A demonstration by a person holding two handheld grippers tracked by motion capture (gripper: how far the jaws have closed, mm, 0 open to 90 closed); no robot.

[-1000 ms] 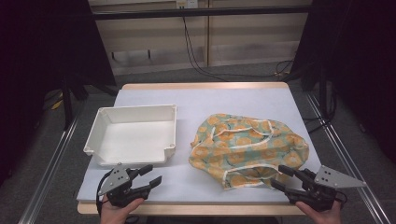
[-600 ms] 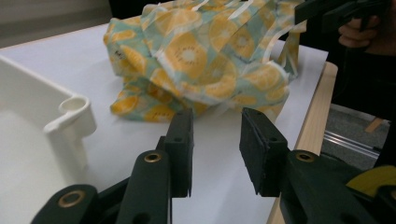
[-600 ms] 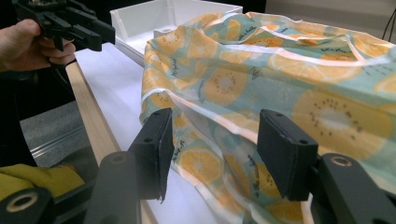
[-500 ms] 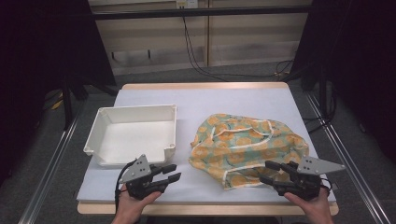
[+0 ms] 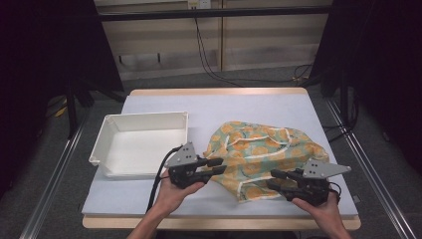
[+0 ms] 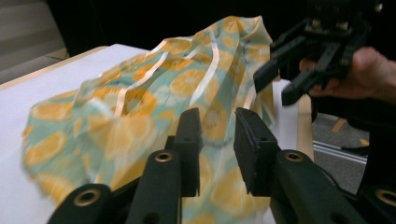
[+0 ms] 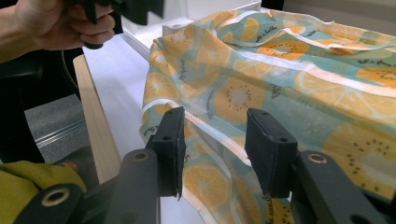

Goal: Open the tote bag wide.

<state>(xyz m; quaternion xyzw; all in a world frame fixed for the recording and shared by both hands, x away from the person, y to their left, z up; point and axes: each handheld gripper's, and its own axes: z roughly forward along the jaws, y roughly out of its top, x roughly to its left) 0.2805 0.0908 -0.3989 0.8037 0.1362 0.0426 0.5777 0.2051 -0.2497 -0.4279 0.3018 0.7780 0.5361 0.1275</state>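
Cloth [image 5: 266, 152] lies crumpled right of the tray [image 5: 107, 144], bare table beyond. Left gripper [image 5: 215, 166] and right gripper [image 5: 278, 180], jaws just closing, straddle its near edges, pads not pressing.

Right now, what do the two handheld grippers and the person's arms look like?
Both the left gripper and the right gripper are black, each with two blocky flat-faced jaws on arms pinned with round metal-ringed holes, and a grey three-cornered plate on top. A black cable trails from the left one. The forearms are bare, with no sleeves in the high view.
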